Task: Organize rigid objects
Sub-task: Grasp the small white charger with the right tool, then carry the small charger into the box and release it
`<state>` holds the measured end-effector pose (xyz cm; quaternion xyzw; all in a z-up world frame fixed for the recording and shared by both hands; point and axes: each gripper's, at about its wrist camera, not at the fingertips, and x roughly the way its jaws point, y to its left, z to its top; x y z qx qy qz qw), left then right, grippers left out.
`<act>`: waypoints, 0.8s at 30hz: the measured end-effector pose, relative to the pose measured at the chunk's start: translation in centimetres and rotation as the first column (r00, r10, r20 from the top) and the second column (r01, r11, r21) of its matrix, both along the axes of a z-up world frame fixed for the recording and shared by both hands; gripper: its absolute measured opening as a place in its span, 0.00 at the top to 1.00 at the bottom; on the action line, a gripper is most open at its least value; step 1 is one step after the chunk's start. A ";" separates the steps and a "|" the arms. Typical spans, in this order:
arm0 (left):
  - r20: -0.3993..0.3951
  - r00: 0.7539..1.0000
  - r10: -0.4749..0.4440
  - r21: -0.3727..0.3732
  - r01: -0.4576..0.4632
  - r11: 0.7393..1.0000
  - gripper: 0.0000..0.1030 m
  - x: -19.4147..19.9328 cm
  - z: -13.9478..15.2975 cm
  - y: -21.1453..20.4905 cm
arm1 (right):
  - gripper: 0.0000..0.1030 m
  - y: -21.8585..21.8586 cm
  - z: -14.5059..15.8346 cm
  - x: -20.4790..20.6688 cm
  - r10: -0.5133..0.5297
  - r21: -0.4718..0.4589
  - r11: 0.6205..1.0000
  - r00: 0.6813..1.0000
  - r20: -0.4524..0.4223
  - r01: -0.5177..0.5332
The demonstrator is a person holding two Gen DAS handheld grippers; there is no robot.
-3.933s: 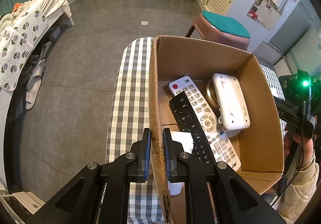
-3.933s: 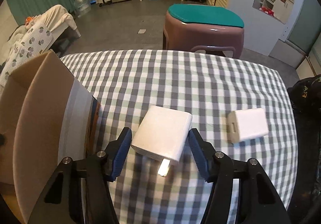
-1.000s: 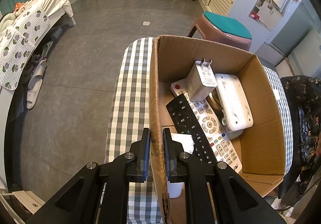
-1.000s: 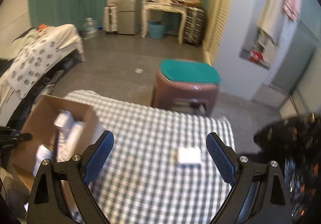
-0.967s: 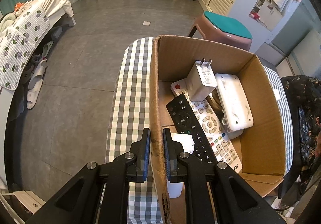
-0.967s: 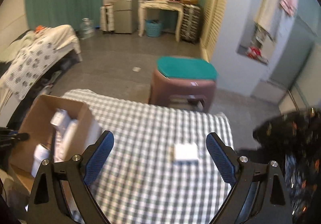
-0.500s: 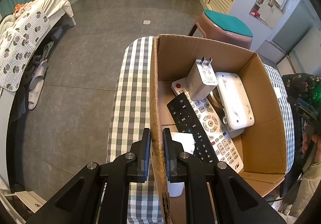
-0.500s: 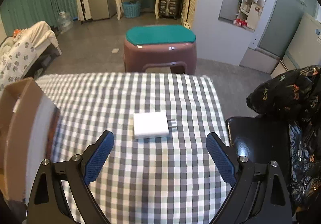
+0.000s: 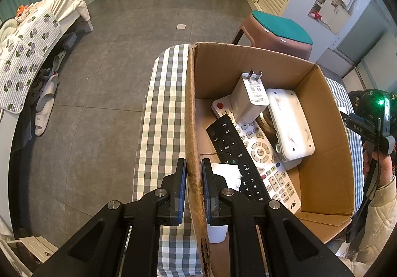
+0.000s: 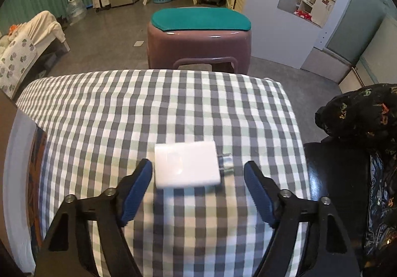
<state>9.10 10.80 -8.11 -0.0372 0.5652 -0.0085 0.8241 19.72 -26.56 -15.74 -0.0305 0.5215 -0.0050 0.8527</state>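
My left gripper (image 9: 194,180) is shut on the near left wall of the cardboard box (image 9: 322,113). Inside the box lie a black remote (image 9: 235,155), a white remote (image 9: 265,153), a white charger (image 9: 250,98) with its prongs up, and a white oblong device (image 9: 290,123). My right gripper (image 10: 197,184) is open and low over the checked tablecloth (image 10: 148,108). A white power adapter (image 10: 186,165) lies flat between its fingertips, prongs to the right, touching neither finger.
A purple stool (image 10: 198,36) with a teal seat stands just beyond the table's far edge. A dark jacket on a black chair (image 10: 359,128) is at the right. The box wall (image 10: 17,153) rises at the left of the right wrist view. A bed (image 9: 32,36) stands across the floor.
The first charger went from the right gripper into the box. The right gripper then swung back, came down and closed in on the second adapter, which now lies between its open fingers. The left gripper stayed put.
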 end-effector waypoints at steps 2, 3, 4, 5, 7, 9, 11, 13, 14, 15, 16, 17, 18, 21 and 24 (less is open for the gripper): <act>-0.001 1.000 -0.001 0.000 0.001 1.000 0.89 0.0 0.0 0.1 | 0.40 0.3 -0.2 0.4 0.000 -0.004 1.000 1.000 -0.013 0.000; 0.000 1.000 0.001 -0.002 -0.001 1.000 0.89 0.1 0.0 0.0 | 0.40 0.5 -0.2 0.5 0.004 -0.013 1.000 1.000 -0.013 -0.005; -0.001 1.000 0.000 -0.001 0.000 1.000 0.89 0.1 0.0 0.0 | 0.45 0.6 -0.2 0.6 0.011 -0.014 1.000 1.000 -0.013 -0.011; -0.001 1.000 0.000 -0.001 0.000 1.000 0.89 0.0 0.0 0.0 | 0.49 0.9 -0.1 0.6 0.017 -0.021 1.000 1.000 -0.013 -0.018; 0.000 1.000 -0.001 -0.001 0.001 1.000 0.89 0.1 0.0 0.0 | 0.49 1.1 -0.1 0.6 0.018 -0.029 0.999 1.000 -0.017 -0.018; 0.000 1.000 0.000 -0.001 0.000 1.000 0.89 0.1 0.1 0.0 | 0.49 1.0 0.0 0.3 0.014 -0.016 1.000 1.000 -0.017 -0.014; -0.001 1.000 -0.002 -0.001 0.002 1.000 0.89 0.1 0.0 0.0 | 0.49 1.0 0.2 -0.2 0.018 -0.012 1.000 1.000 -0.015 -0.018; -0.001 1.000 -0.002 0.000 0.002 1.000 0.89 0.1 0.0 0.0 | 0.49 1.3 0.5 -0.9 0.020 -0.015 1.000 1.000 -0.015 -0.021; 0.000 1.000 -0.002 0.001 0.002 1.000 0.89 0.1 0.0 0.0 | 0.49 1.2 0.6 -1.1 0.022 -0.013 1.000 1.000 -0.012 -0.022; 0.000 1.000 -0.002 0.001 0.002 1.000 0.89 0.1 -0.1 0.0 | 0.49 1.2 1.0 -1.5 0.025 -0.010 1.000 1.000 -0.007 -0.025; -0.001 1.000 -0.002 0.000 0.002 1.000 0.89 0.2 -0.1 -0.1 | 0.49 1.3 1.2 -1.9 0.028 -0.009 1.000 1.000 -0.002 -0.028; -0.001 1.000 -0.001 -0.001 0.001 1.000 0.89 0.1 -0.1 -0.1 | 0.49 1.5 1.6 -2.2 0.033 -0.010 0.999 0.999 0.005 -0.033; 0.000 1.000 -0.001 -0.001 0.001 1.000 0.89 0.1 -0.1 -0.1 | 0.49 1.7 2.1 -2.5 0.041 -0.012 0.999 0.999 0.012 -0.041; 0.002 1.000 -0.004 0.005 0.004 1.000 0.89 0.1 -0.1 -0.2 | 0.49 2.7 4.4 -3.7 0.072 -0.009 0.997 0.996 0.051 -0.072; 0.002 1.000 -0.005 0.006 0.005 1.000 0.89 0.2 -0.1 -0.3 | 0.49 4.4 7.8 -5.0 0.120 0.031 0.992 0.986 0.115 -0.124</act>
